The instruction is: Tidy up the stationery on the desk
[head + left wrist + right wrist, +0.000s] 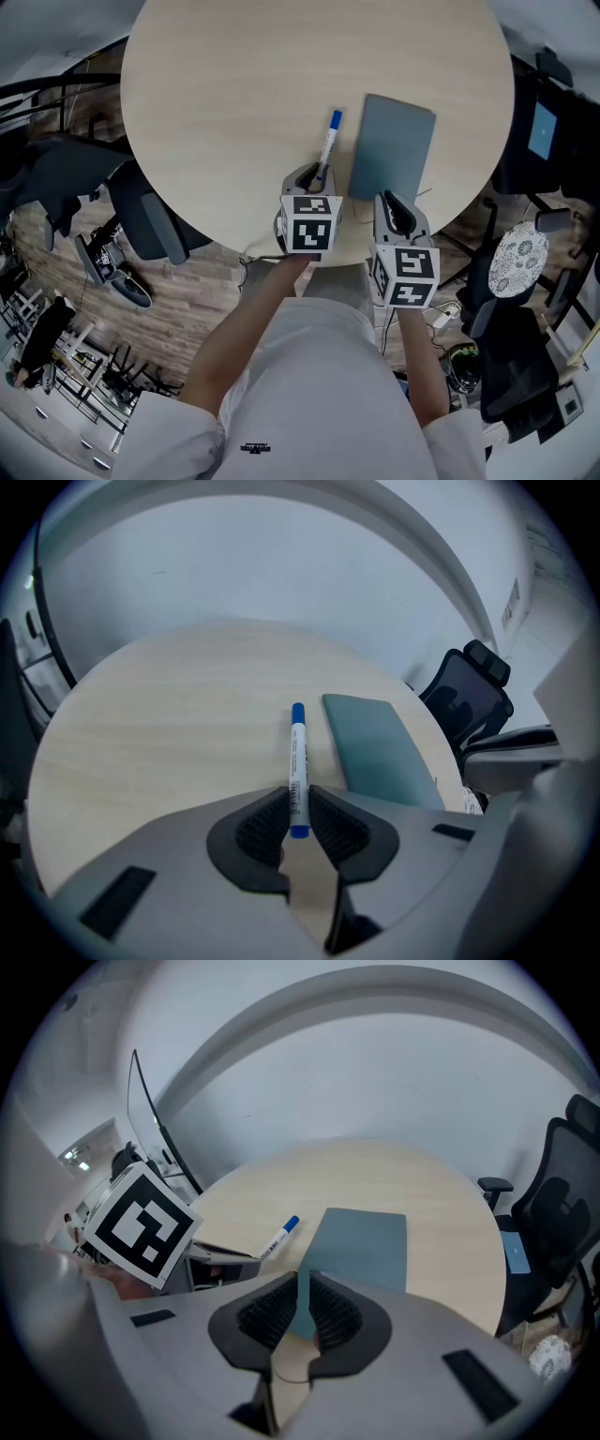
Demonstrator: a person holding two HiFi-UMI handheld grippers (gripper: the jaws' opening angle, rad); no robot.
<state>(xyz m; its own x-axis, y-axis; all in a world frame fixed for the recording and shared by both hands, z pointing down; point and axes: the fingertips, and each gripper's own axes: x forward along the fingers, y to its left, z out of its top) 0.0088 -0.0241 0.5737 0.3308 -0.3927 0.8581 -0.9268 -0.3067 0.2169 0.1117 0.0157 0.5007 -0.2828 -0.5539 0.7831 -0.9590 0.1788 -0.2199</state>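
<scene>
Near: left gripper (pixel 298 803) clamped on the near end of a white marker with blue cap (pixel 297 761); right gripper (pixel 300 1288) clamped on the near edge of a thin grey-blue notebook (pixel 361 1246). The 2 items reach ahead, side by side, across the round pale-wood tabletop (pixel 234 112). Judged: relocating step; next needs a neat, aligned set-down.

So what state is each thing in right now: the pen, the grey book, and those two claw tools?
Marker: capped, near end clamped in the left gripper.
Grey notebook: closed, near edge pinched by the right gripper.
Left gripper: shut on the marker.
Right gripper: shut on the notebook.
</scene>
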